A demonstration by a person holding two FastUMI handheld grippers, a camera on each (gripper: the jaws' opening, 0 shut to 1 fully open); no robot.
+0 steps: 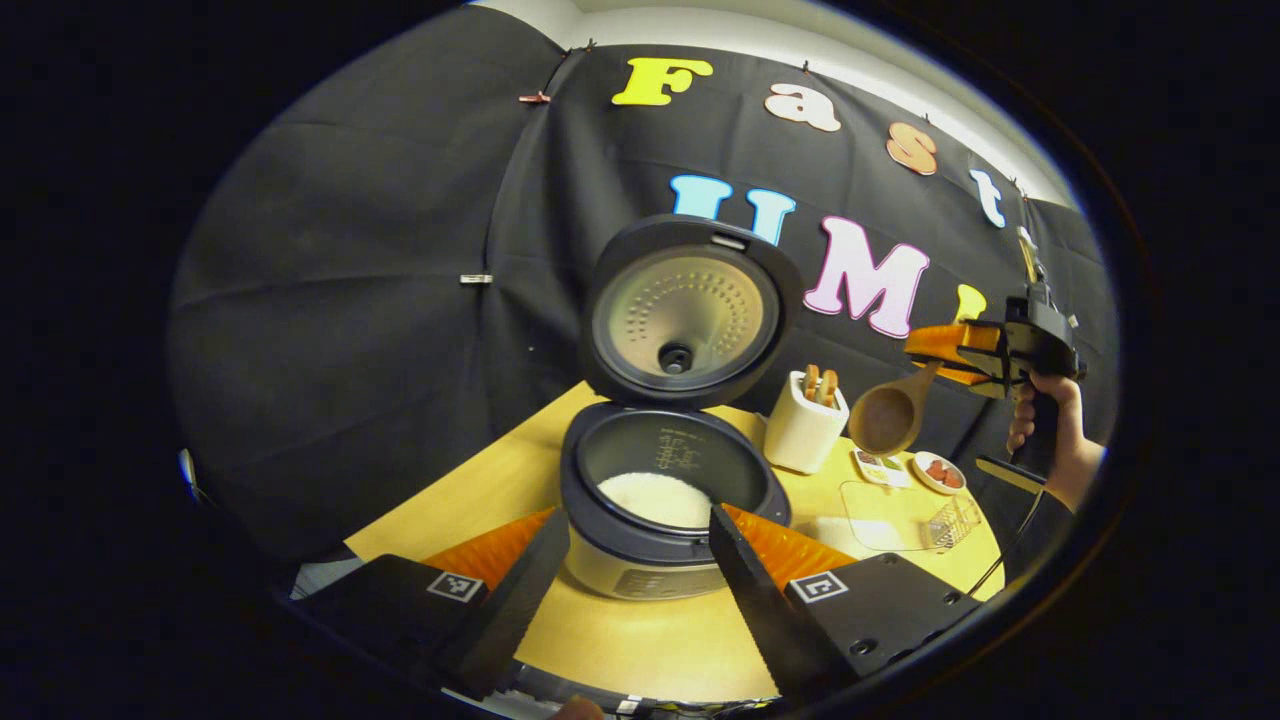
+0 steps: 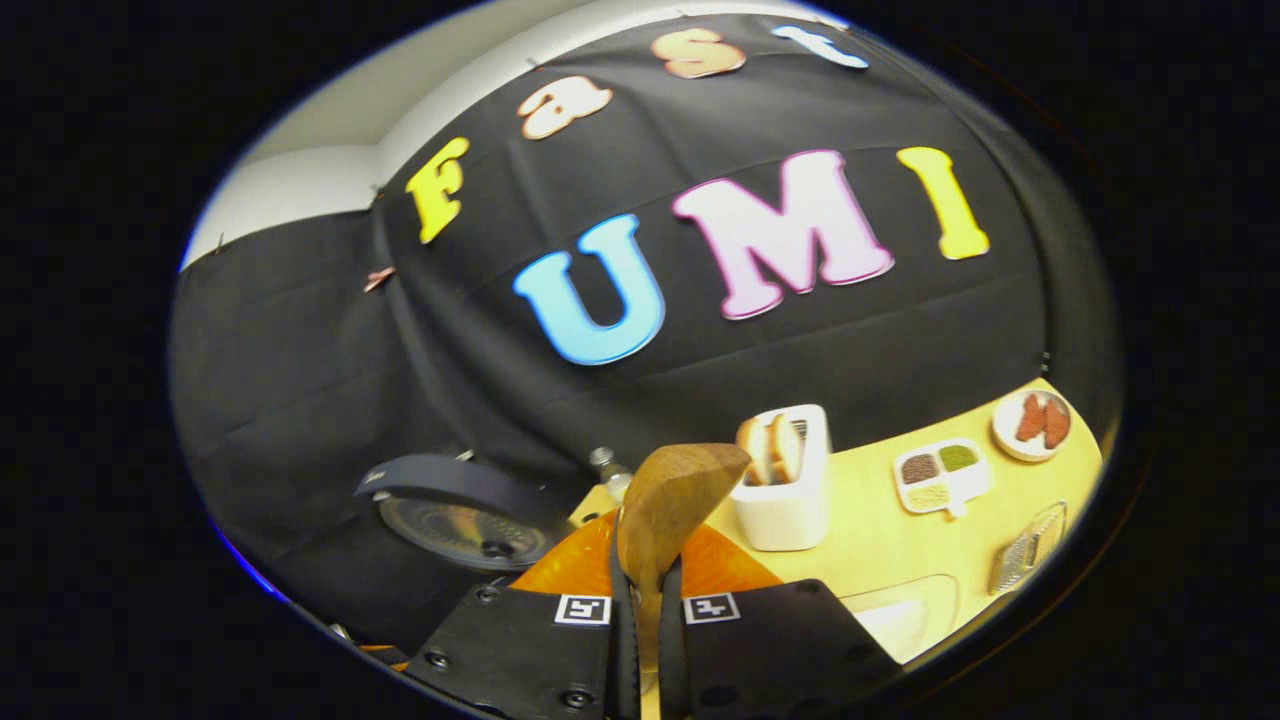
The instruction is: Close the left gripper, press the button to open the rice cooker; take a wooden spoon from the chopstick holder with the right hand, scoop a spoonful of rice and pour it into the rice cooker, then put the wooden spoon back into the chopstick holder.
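The rice cooker point(image 1: 660, 545) stands open on the yellow table, its lid point(image 1: 685, 310) upright and white rice point(image 1: 655, 497) in the pot. My left gripper point(image 1: 637, 520) is open just in front of it, with nothing between its wide-spread fingers. A hand point(image 1: 1050, 430) holds my right gripper point(image 1: 985, 355) in the air to the right of the white chopstick holder point(image 1: 805, 425). It is shut on the handle of the wooden spoon point(image 1: 888, 415), whose bowl looks bare. In the right gripper view the spoon point(image 2: 670, 510) stands up between my right gripper's point(image 2: 645, 600) fingers, left of the chopstick holder point(image 2: 790, 490).
More wooden utensils stick out of the holder. Right of it lie a divided dish point(image 2: 940, 475), a small plate point(image 2: 1033, 420) with red pieces, a wire basket point(image 2: 1030, 550) and a clear container point(image 1: 880, 515) with rice. The cooker lid point(image 2: 460, 510) stands at the left.
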